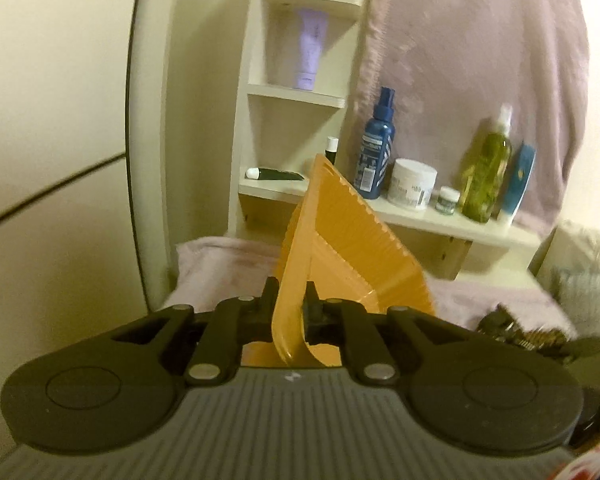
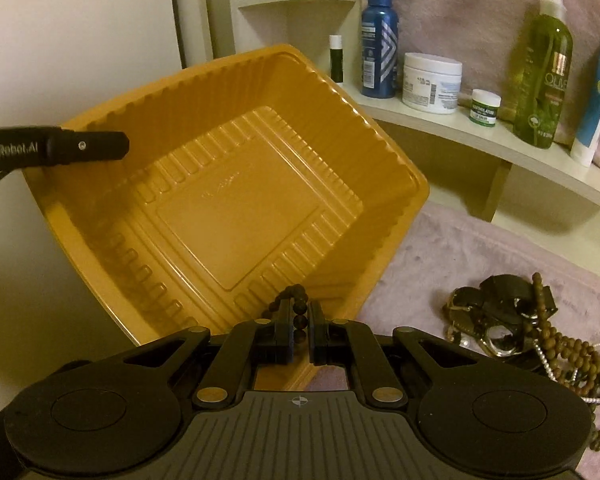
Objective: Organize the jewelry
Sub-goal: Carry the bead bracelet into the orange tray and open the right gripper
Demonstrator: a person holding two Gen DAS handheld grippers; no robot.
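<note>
My left gripper (image 1: 290, 294) is shut on the rim of an orange ribbed plastic tray (image 1: 340, 240) and holds it tilted up on edge. In the right wrist view the tray (image 2: 236, 208) faces me, open and empty, with a left finger (image 2: 88, 146) on its left rim. My right gripper (image 2: 300, 316) is shut on a dark bead bracelet (image 2: 296, 300), held over the tray's near rim. A pile of jewelry (image 2: 512, 328), with bead strands, pearls and dark pieces, lies on the pink cloth at the right; it also shows in the left wrist view (image 1: 516, 330).
A white shelf (image 2: 480, 136) behind holds a blue bottle (image 2: 378, 36), a white jar (image 2: 432, 82), a small green jar (image 2: 485, 107), an olive spray bottle (image 2: 544, 76) and a tube (image 2: 592, 108). A pink fuzzy cloth (image 2: 480, 252) covers the surface. A wall is at the left.
</note>
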